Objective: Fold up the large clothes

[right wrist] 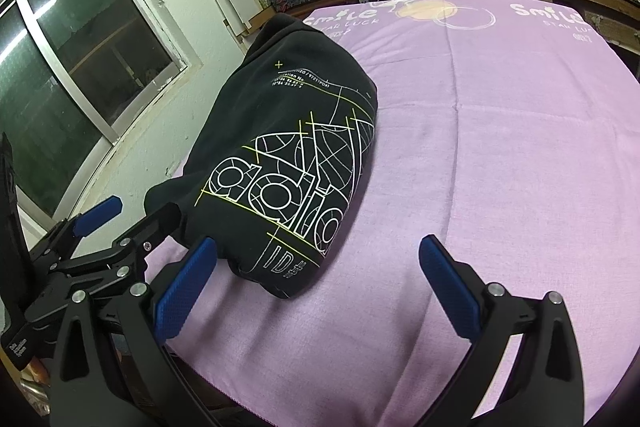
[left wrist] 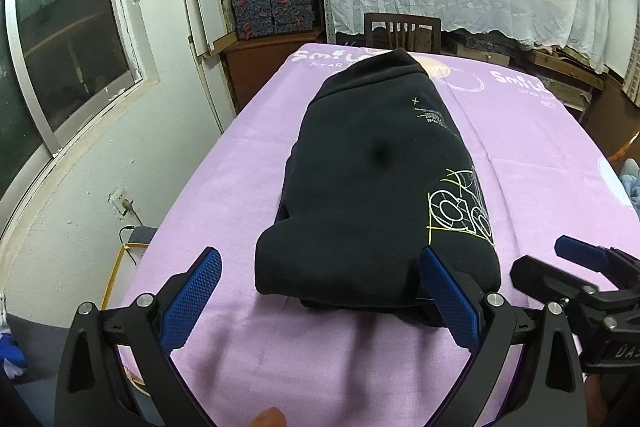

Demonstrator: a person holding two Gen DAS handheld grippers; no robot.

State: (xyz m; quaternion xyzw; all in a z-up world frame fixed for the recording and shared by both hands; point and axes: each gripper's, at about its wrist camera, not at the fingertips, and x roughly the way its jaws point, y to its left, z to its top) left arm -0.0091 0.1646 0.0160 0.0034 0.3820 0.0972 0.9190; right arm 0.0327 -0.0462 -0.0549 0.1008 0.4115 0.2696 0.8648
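Left wrist view: we see the left gripper [left wrist: 320, 259], its ribbed blue pads spread wide and empty, just before a folded black sweatshirt [left wrist: 380, 187], a thick soft bundle on the lilac woven tablecloth [left wrist: 224, 187]. Right wrist view: our right gripper [right wrist: 320, 255] is likewise spread and empty; the sweatshirt's white-and-yellow line print [right wrist: 296, 183] faces up, left of centre.

You have a table covered by a lilac cloth [left wrist: 224, 195] printed with white "Smile" lettering along its far edge at 12 o'clock, and directly on it lies one folded black garment [left wrist: 376, 187] with yellow-and-white line graphics, running lengthwise from 6 toward 12 o'clock.
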